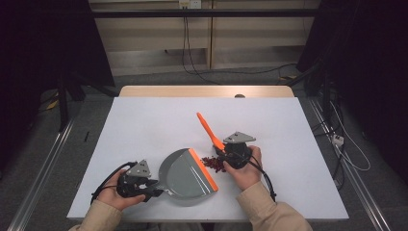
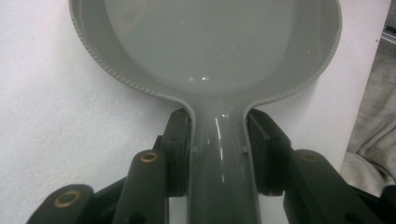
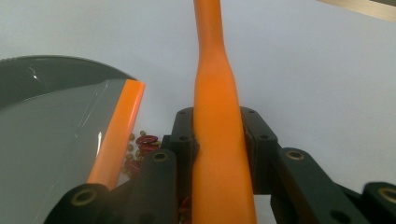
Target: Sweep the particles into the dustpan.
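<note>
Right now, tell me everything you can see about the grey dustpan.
The dustpan is smooth, glossy grey plastic with a rounded, ribbed back wall, a short narrow handle and an orange lip along its straight front edge. It lies flat on the white table, near the front edge. Its pan looks empty. The left gripper is clamped on its handle. A small pile of red beans lies just off the lip.

blocked: grey plastic dustpan with orange lip (image 1: 185, 175) fills the near centre of the white table (image 1: 144, 120) | blocked: small pile of red beans (image 1: 214, 163) just right of the dustpan's lip | free: table far beyond and left of the dustpan
</note>
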A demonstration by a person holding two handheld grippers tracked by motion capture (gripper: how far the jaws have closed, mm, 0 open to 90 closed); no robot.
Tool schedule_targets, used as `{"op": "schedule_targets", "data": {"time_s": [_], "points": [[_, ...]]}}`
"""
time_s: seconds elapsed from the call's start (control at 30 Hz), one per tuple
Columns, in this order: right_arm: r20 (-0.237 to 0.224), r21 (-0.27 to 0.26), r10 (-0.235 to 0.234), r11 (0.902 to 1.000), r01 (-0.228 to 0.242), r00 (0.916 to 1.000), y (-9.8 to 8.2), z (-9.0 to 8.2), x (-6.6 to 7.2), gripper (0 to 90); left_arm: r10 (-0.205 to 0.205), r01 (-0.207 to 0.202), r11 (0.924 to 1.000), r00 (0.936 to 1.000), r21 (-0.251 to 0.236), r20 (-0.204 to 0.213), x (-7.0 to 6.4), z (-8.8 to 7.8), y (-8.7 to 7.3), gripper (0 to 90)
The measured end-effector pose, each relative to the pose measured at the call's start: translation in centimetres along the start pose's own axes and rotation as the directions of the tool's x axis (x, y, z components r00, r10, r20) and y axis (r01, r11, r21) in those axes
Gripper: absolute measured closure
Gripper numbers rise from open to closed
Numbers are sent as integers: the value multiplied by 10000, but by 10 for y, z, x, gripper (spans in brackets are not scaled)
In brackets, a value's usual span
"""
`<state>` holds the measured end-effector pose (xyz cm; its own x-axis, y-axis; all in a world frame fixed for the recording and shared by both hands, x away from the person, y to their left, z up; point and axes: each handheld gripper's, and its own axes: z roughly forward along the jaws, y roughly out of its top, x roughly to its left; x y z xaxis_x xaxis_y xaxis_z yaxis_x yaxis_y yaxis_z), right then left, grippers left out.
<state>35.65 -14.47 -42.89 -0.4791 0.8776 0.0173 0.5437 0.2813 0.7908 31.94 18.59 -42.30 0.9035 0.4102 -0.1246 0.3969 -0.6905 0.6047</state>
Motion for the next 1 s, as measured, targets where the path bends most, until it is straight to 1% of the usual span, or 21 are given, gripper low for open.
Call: {"op": "schedule_targets", "data": {"time_s": [0.17, 0.27, 0.47, 0.63, 0.7, 0.73, 0.83, 1.0], "points": [[-36, 16, 28, 10000, -28, 10000, 0, 0, 2, 703, -21, 21, 10000, 10000, 6, 13, 0, 0, 0, 632], [-111, 3, 75, 10000, -75, 9999, 0, 1, 4, 702, 50, -50, 10000, 10000, 17, 37, 0, 1, 1, 632], [-312, -30, 291, 9996, -292, 9991, 1, 1, 7, 702, 63, -64, 10000, 9999, 49, 91, -1, 3, 4, 632], [-300, -59, 303, 9995, -305, 9991, 1, 2, 11, 701, 38, -39, 10000, 9999, 10, 140, -2, 5, 5, 632], [-405, -62, 354, 9993, -357, 9986, 1, 2, 13, 701, 43, -44, 10000, 9999, 80, 128, -2, 5, 6, 631], [-421, -70, 361, 9993, -364, 9985, 1, 2, 13, 701, 21, -21, 10000, 9999, -3, 128, -3, 5, 6, 631], [-611, -91, 546, 9984, -552, 9966, 1, 2, 15, 701, 30, -31, 10000, 9999, 22, 124, -3, 6, 7, 631], [-640, -112, 492, 9987, -500, 9967, 1, 3, 22, 700, -20, 20, 10000, 9999, 37, 120, -4, 7, 8, 631]]}}
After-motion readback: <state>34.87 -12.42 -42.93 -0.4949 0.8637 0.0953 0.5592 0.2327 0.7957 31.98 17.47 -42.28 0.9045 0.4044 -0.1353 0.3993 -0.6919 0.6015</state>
